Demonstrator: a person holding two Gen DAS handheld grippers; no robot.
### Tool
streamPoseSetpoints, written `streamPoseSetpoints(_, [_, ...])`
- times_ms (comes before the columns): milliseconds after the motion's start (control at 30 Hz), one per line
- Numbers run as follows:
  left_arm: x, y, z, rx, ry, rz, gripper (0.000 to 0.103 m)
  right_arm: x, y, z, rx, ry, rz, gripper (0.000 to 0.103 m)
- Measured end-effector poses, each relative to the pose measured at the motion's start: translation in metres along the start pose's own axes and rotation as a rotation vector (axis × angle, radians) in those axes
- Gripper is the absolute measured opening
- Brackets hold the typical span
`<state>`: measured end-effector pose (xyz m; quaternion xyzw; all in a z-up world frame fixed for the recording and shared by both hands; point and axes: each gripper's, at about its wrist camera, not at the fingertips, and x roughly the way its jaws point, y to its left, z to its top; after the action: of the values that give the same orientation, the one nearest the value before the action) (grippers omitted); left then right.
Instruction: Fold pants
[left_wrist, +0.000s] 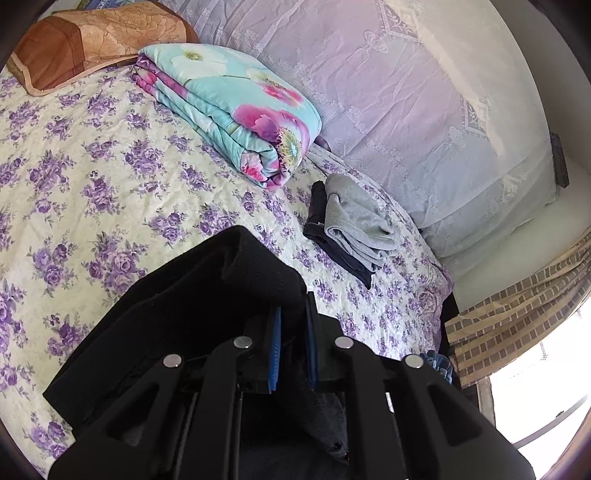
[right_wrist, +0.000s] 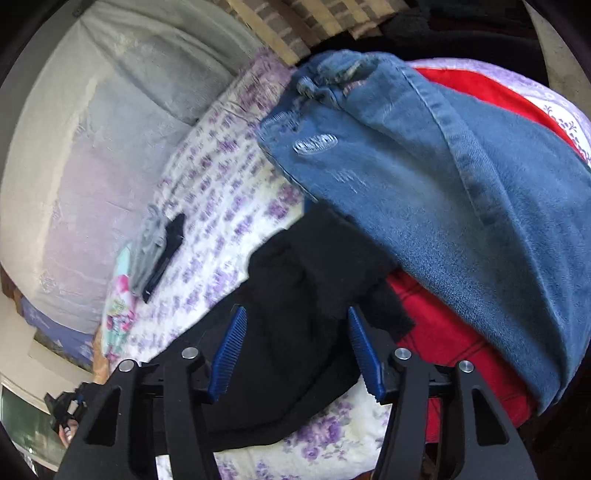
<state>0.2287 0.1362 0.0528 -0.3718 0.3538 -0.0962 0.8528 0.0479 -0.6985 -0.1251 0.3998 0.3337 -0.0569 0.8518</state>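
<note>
- The bed (left_wrist: 110, 155) filled most of both views, under a cream sheet with purple flowers.
- A pale lace cover (left_wrist: 406, 92) lay along the far side of the bed.
- A folded quilt (left_wrist: 229, 107) in turquoise with pink flowers lay near the cover, and a brown pillow (left_wrist: 85, 40) lay just beside it.
- Blue jeans (right_wrist: 461, 177) lay in a heap at the bed's edge, on top of a red cloth (right_wrist: 443, 332).
- The black pants (left_wrist: 177, 306) lay on the sheet in front of the grippers; one part was lifted from the bed, and another edge touched the jeans.
- A small pile of folded clothes (left_wrist: 354, 225), grey on top of dark, lay on the sheet between the quilt and the lace cover, well apart from the pants.
- The left gripper (left_wrist: 293, 343) was closed on a fold of the pants, the blue pads pressing the black cloth between them.
- The right gripper (right_wrist: 295, 350) stood about half open, with black cloth between the pads; the pads did not press on it.
</note>
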Motion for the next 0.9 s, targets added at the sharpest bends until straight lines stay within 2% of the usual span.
streamPoseSetpoints(100, [0.001, 0.008, 0.0, -0.02, -0.004, -0.004, 0.011, -0.002, -0.001, -0.005, -0.007, -0.025, 0.024, 0.03])
streamPoseSetpoints(133, [0.0, 0.01, 0.0, -0.024, -0.006, -0.004, 0.011, -0.006, -0.001, -0.005, 0.004, -0.038, 0.058, 0.012])
streamPoseSetpoints(300, [-0.013, 0.017, 0.006, -0.057, -0.046, -0.03, 0.011, -0.022, 0.031, 0.013, -0.026, -0.093, 0.206, 0.012])
streamPoseSetpoints(367, [-0.021, 0.013, 0.009, -0.047, -0.073, -0.034, 0.011, -0.019, 0.045, 0.033, -0.01, -0.095, 0.275, 0.012])
streamPoseSetpoints(433, [-0.026, 0.007, 0.017, -0.031, -0.101, -0.031, 0.011, -0.005, 0.062, 0.06, -0.007, -0.096, 0.311, 0.012])
streamPoseSetpoints(533, [-0.014, 0.003, 0.039, -0.046, -0.101, -0.008, 0.011, 0.028, 0.084, 0.102, 0.022, -0.073, 0.332, 0.012])
streamPoseSetpoints(633, [0.012, 0.007, 0.061, -0.077, -0.097, 0.035, 0.011, 0.079, 0.102, 0.148, 0.062, -0.044, 0.3, 0.012])
streamPoseSetpoints(733, [0.046, 0.025, 0.089, -0.172, -0.111, 0.071, 0.011, 0.133, 0.121, 0.184, 0.075, -0.014, 0.236, 0.012])
streamPoseSetpoints(833, [0.08, 0.042, 0.11, -0.222, -0.1, 0.13, 0.011, 0.202, 0.139, 0.21, 0.07, 0.028, 0.125, 0.012])
streamPoseSetpoints(900, [0.113, 0.055, 0.121, -0.243, -0.055, 0.183, 0.011, 0.239, 0.146, 0.216, 0.056, 0.058, 0.054, 0.012])
